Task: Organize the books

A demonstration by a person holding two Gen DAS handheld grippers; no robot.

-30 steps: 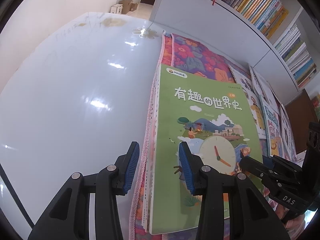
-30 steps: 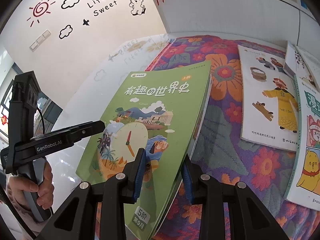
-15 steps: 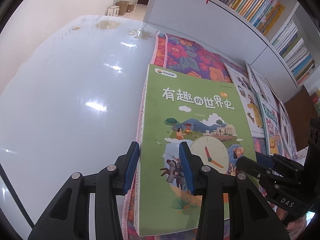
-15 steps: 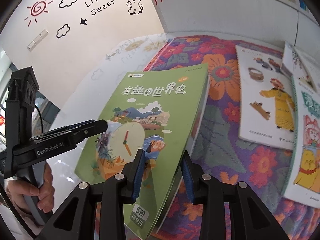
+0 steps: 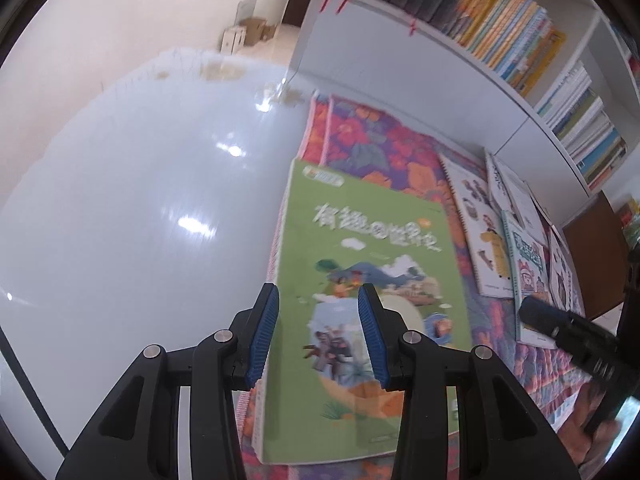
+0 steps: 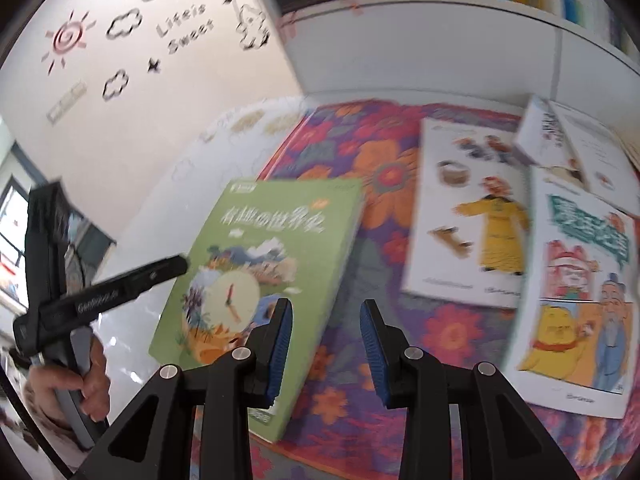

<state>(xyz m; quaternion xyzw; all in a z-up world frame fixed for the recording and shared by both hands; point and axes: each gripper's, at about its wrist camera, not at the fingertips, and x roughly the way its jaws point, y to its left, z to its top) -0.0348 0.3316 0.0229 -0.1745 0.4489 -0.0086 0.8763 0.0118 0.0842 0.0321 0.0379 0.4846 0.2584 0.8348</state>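
Note:
A green book with a clock on its cover (image 5: 372, 280) lies flat on the left edge of a flowered cloth (image 5: 360, 140); it also shows in the right wrist view (image 6: 264, 264). My left gripper (image 5: 318, 332) is open and hovers above the book's lower left part. My right gripper (image 6: 326, 346) is open and empty, above the book's right edge and the cloth (image 6: 384, 168). Other picture books lie to the right: a white one with a yellow-robed figure (image 6: 480, 216) and a cartoon one (image 6: 576, 300).
A glossy white table (image 5: 140, 220) extends left of the cloth. A white bookcase (image 5: 520, 40) full of upright books stands behind. The left gripper's handle and hand (image 6: 72, 308) are at the left of the right wrist view.
My right gripper has let go of the green book and pulled back to the right; the book now lies flat. My left gripper rose and shifted slightly right over the book.

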